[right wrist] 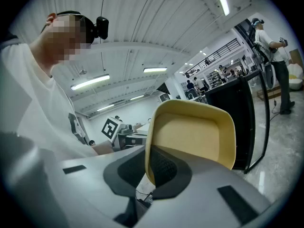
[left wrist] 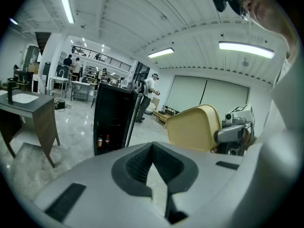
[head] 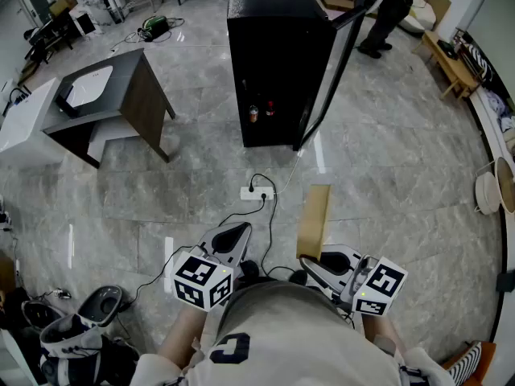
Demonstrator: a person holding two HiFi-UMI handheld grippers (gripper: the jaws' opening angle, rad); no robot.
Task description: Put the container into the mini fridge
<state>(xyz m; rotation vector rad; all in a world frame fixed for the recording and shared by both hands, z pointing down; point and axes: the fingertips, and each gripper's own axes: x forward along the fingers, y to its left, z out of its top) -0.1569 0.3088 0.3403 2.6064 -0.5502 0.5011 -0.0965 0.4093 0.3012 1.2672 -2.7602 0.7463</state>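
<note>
The right gripper is clamped on one edge of the shallow tan plastic container, which it holds upright in the air above the grey marble floor, well short of the black mini fridge.

The container looks empty, and its hollow faces the right gripper view. The left gripper rides beside it with its jaws together on nothing. The pick-up is done, judging by the firm grip. What is left is the walk to the fridge and setting the container on a shelf. The fridge's glass door already stands open, so no door step seems needed. Inside, two small drink bottles stand low down, and the rest of the interior is too dark to read. A white power strip and its cable lie on the floor between the person and the fridge, something to step around.
</note>
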